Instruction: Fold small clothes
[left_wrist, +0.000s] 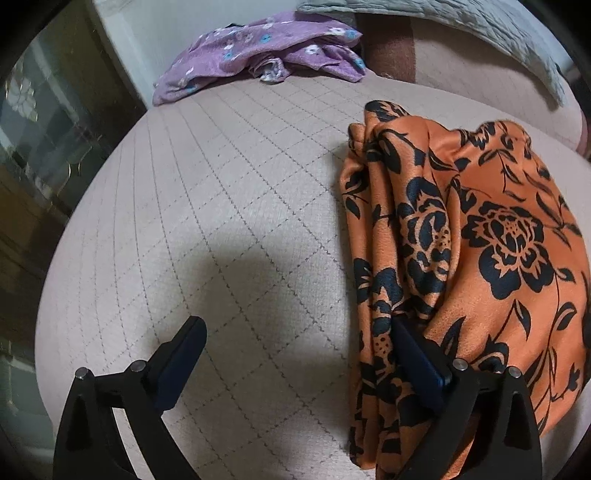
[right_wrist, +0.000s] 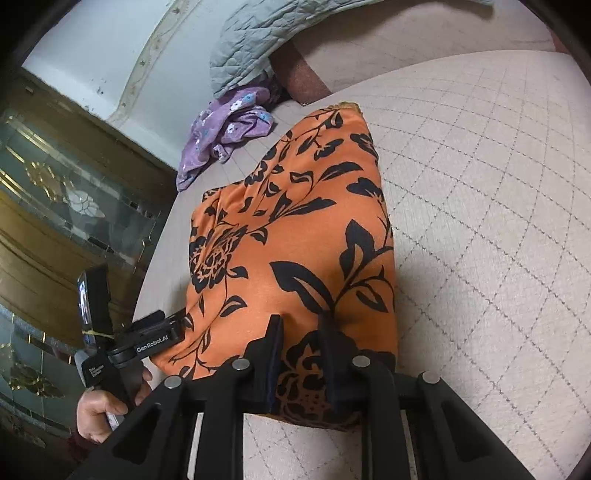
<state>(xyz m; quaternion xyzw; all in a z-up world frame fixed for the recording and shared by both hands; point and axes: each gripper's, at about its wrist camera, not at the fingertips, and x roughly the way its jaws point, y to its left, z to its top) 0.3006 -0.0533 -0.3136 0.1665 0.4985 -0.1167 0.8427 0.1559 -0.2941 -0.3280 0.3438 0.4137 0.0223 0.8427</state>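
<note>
Orange cloth (right_wrist: 295, 236) with a black flower print is pinched at its near edge by the right tool (right_wrist: 301, 360), whose jaws are drawn narrow on a fold of the fabric. From that grip the cloth is spread away over the bed (right_wrist: 480, 221), a pale quilted cover with a diamond stitch. The left tool (left_wrist: 295, 365) is seen spread wide with nothing clamped: one finger (left_wrist: 181, 365) stands over bare cover, the other (left_wrist: 421, 362) lies against the bunched edge of the cloth (left_wrist: 480, 240) (whether it is tucked under a fold cannot be told). In the right view that tool (right_wrist: 155, 338) is held by a hand (right_wrist: 98, 413) at the cloth's left edge. Farther off, a purple garment (left_wrist: 258, 62) with small flowers is left crumpled near the bed's far edge, just beside a grey quilted blanket (right_wrist: 255, 40).
</note>
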